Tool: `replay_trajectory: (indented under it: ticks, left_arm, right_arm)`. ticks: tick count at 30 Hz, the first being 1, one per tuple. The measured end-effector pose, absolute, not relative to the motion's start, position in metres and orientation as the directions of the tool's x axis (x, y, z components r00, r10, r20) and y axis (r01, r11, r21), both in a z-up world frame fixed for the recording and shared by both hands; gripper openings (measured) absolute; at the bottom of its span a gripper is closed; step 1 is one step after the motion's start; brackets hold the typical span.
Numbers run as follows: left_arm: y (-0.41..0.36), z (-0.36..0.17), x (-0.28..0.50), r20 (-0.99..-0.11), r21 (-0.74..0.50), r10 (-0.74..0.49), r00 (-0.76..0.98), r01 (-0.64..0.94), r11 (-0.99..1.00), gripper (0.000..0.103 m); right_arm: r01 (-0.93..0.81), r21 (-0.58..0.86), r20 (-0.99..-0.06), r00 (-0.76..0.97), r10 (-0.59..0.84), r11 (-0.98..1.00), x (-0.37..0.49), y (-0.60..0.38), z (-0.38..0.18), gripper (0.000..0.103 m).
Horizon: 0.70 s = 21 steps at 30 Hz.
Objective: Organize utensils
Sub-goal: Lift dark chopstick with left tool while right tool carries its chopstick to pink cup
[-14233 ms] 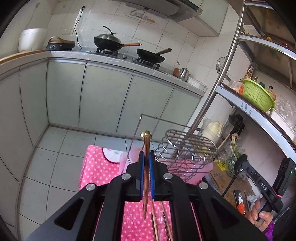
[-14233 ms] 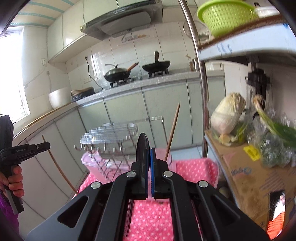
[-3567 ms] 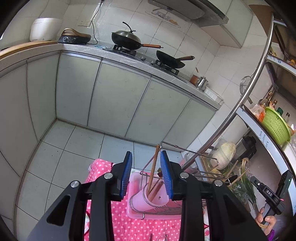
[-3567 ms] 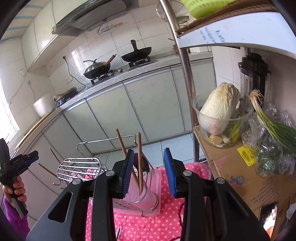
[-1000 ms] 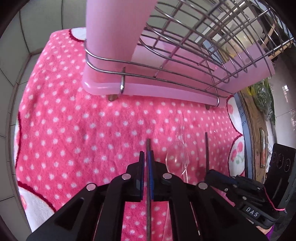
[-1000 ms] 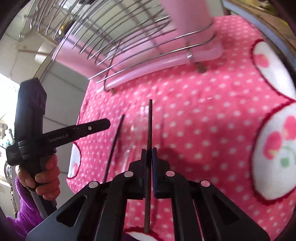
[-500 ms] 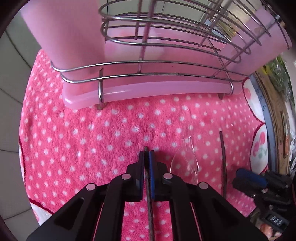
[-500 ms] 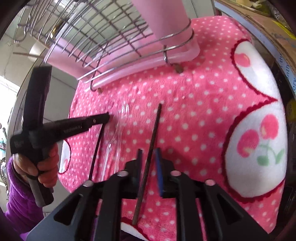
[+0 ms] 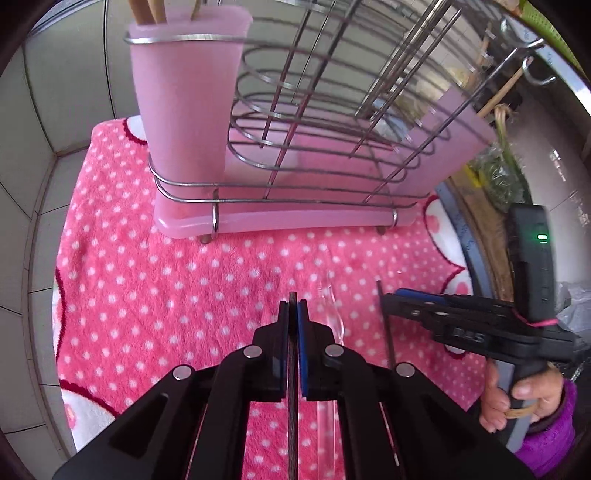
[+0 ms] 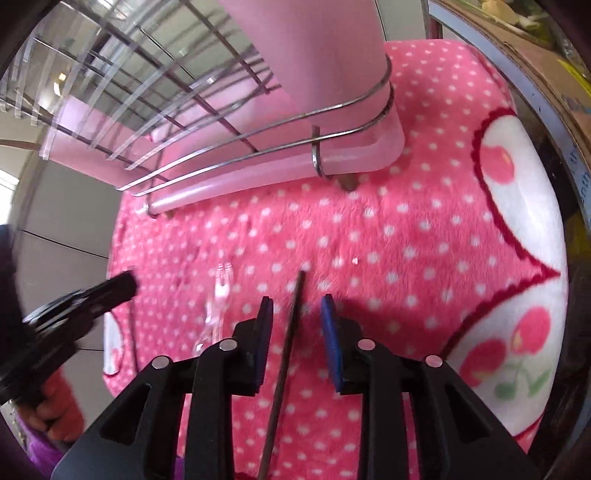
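my left gripper (image 9: 292, 312) is clamped on a dark chopstick (image 9: 292, 387); the two blue pads are pressed against it from either side, and its tip pokes out just past the fingertips while the rest runs back under the gripper body. just to the right of those fingers a clear plastic spoon (image 9: 331, 314) lies on the pink polka-dot towel (image 9: 155, 280), handle pointing ahead toward the rack.

my right gripper (image 10: 297, 314) stands parted, blue pads well apart, with a second dark chopstick (image 10: 286, 350) lying on the towel between them, slanting slightly and touching neither pad as far as i can see. its tip reaches a little ahead of the fingertips. from the left wrist view that same chopstick shows just beside the right gripper's tip, to the right of the spoon. in the right wrist view the spoon sits blurred to the left of my fingers, and the left gripper shows further left.

ahead of both sets of fingers stands the pink dish rack (image 9: 280, 218) with its chrome wire frame. at its left end, seen from the left wrist, sits the pink utensil cup (image 9: 184, 92), with wooden chopsticks (image 9: 147, 9) standing in it.
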<state>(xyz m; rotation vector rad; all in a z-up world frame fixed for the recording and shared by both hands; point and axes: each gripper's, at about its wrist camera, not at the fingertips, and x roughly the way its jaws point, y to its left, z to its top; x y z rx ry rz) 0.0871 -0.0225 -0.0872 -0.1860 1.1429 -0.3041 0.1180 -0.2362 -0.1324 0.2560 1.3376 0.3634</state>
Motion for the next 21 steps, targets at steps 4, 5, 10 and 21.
replay_trajectory:
  ticks: [4, 5, 10, 21]
  left_arm:
    - [-0.012, -0.075, 0.079, -0.841, -0.315, -0.350, 0.413, 0.153, 0.937, 0.004]
    - [-0.011, -0.072, 0.078, -0.838, -0.317, -0.352, 0.417, 0.153, 0.936, 0.004]
    - [0.009, -0.059, 0.068, -0.823, -0.323, -0.357, 0.442, 0.152, 0.934, 0.004]
    - [0.024, -0.033, 0.044, -0.738, -0.337, -0.354, 0.575, 0.141, 0.931, 0.004]
  right_arm:
    - [-0.133, 0.347, -0.909, 0.196, 0.368, 0.928, 0.121, -0.225, -0.135, 0.027]
    - [-0.142, 0.334, -0.911, 0.205, 0.357, 0.932, 0.121, -0.222, -0.135, 0.027]
    - [-0.165, 0.291, -0.913, 0.248, 0.325, 0.942, 0.118, -0.213, -0.137, 0.007]
    - [-0.172, 0.424, -0.776, 0.437, 0.455, 0.889, 0.081, -0.256, -0.086, 0.006]
